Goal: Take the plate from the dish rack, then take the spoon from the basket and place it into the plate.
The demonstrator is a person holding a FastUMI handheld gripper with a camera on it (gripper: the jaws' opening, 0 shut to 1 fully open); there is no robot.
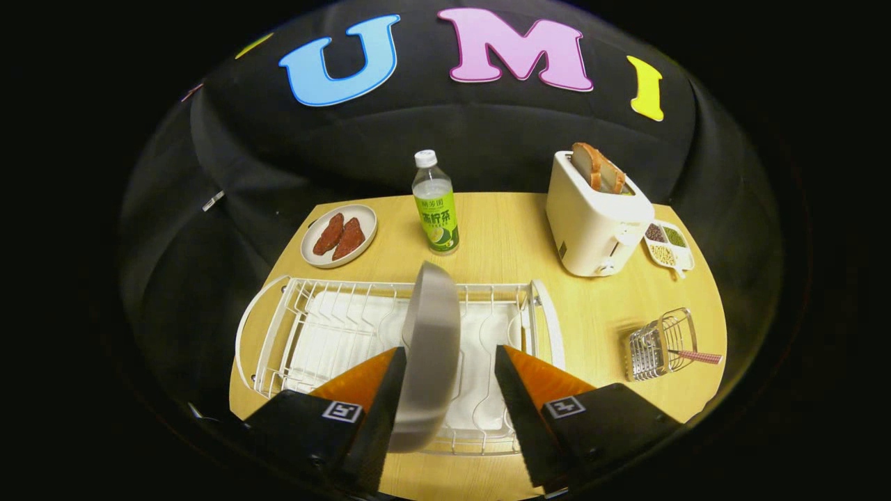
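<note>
Between the fingers of the gripper [445, 376], spread apart, a grey plate [430, 348] stands on edge in the dish rack [278, 327], hugging the left finger, clear of the right. Off right, the basket [658, 346] holds the spoon [698, 357].

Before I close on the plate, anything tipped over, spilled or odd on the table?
The wire basket right of the dish rack lies on its side, the spoon handle poking out. The plate stands on edge between the gripper's open jaws. Nothing looks spilled.
</note>
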